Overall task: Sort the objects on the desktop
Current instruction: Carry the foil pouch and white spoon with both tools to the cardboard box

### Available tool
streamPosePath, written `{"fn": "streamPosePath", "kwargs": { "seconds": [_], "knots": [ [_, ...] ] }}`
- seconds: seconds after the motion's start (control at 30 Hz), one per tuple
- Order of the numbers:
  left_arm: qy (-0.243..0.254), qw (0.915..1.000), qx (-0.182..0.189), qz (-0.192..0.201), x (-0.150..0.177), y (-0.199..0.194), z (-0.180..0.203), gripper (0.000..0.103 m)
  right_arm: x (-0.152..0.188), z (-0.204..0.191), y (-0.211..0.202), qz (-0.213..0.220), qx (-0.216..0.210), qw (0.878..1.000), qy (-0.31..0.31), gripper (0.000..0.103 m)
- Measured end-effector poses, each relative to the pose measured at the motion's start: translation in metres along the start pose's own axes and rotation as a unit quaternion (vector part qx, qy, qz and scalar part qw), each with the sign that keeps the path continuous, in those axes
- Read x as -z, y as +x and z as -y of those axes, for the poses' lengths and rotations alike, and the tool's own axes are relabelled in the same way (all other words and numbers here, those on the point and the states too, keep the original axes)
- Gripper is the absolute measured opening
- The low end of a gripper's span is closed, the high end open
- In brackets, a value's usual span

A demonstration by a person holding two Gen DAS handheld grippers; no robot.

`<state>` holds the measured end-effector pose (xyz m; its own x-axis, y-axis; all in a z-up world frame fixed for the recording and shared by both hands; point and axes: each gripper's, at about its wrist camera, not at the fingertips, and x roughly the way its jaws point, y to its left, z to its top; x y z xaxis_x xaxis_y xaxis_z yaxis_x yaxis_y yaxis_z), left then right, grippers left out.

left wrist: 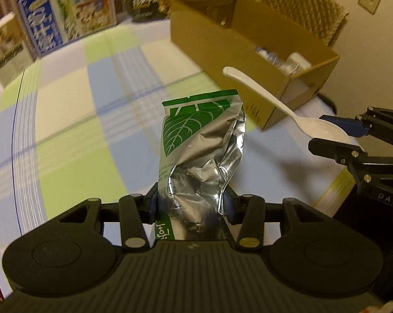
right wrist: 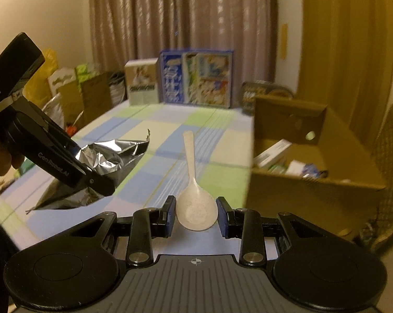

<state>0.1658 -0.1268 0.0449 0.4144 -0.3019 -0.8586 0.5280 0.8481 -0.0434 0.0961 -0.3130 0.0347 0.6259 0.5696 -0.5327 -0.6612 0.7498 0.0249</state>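
Note:
My left gripper (left wrist: 191,203) is shut on the lower part of a crumpled silver foil pouch (left wrist: 201,140) with a green leaf print, held upright above the checked tablecloth (left wrist: 78,104). From the right wrist view the same pouch (right wrist: 112,156) hangs in the left gripper (right wrist: 97,180) at the left. My right gripper (right wrist: 196,215) is shut on the bowl of a white speckled spoon (right wrist: 190,156), its handle pointing away. In the left wrist view that spoon (left wrist: 261,91) is in the air beside the open cardboard box (left wrist: 222,34), held by the right gripper (left wrist: 327,134).
The cardboard box (right wrist: 300,195) holds several small packets and cartons. At the table's far edge stand a blue food box (left wrist: 65,18), a beige box (left wrist: 8,49) and a black tray pack (left wrist: 154,2). A wicker chair (left wrist: 308,10) is behind the cardboard box.

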Motion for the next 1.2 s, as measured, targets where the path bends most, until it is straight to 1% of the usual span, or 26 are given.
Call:
{"fn": "streamPosePath", "kwargs": {
  "seconds": [0.17, 0.33, 0.5, 0.6, 0.93, 1.2],
  "knots": [
    [0.015, 0.9997, 0.007, 0.019, -0.036, -0.007, 0.022, 0.042, -0.015, 0.026, -0.014, 0.022, 0.031, 0.999, 0.022, 0.030],
    [0.022, 0.9988, 0.024, 0.037, -0.078, -0.009, 0.048, 0.042, -0.028, 0.057, -0.021, 0.032, 0.064, 0.997, 0.032, 0.030],
    [0.022, 0.9977, 0.039, 0.051, -0.118, -0.003, 0.074, 0.042, -0.039, 0.090, -0.023, 0.047, 0.084, 0.995, 0.039, 0.030],
    [0.020, 0.9973, 0.047, 0.051, -0.137, 0.005, 0.086, 0.042, -0.045, 0.106, -0.021, 0.054, 0.093, 0.993, 0.039, 0.030],
    [0.007, 0.9974, 0.056, 0.045, -0.181, 0.040, 0.114, 0.042, -0.052, 0.152, -0.004, 0.062, 0.109, 0.991, 0.046, 0.030],
    [-0.005, 0.9973, 0.061, 0.042, -0.204, 0.065, 0.122, 0.042, -0.054, 0.176, 0.014, 0.051, 0.110, 0.991, 0.049, 0.030]
  ]
}}
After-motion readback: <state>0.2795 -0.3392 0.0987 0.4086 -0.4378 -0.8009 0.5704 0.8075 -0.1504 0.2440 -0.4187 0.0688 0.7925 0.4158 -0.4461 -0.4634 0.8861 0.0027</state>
